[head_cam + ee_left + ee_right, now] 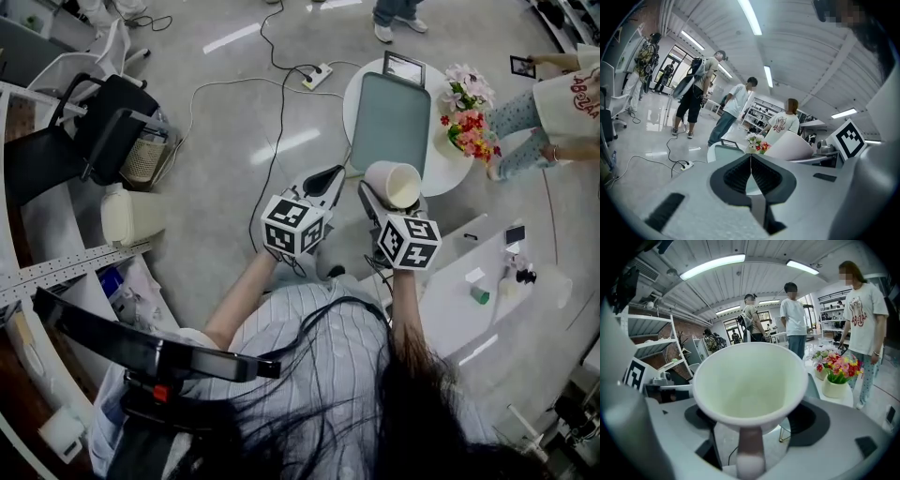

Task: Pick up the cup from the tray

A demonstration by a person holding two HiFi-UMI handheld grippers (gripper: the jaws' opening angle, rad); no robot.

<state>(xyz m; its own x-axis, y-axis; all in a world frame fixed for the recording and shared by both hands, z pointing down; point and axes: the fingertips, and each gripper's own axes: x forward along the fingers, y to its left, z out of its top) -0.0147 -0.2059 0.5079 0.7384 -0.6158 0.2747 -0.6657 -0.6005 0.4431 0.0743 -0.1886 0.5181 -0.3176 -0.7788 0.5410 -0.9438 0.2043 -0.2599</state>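
Cup [750, 380]: clamped in right gripper [750, 427], tilted, just off tray's [389, 122] near edge. Left gripper [751, 161]: jaws together, empty, beside tray. Risk: smooth tapered wall slipping free if squeeze slackens.

Bright ceiling strip lights [712, 266], fisheye-warped edges, perhaps slightly soft foreground.

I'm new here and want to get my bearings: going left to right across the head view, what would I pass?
Black chair → left gripper, shut → right gripper holding the white cup → flowers → a person in a white shirt.
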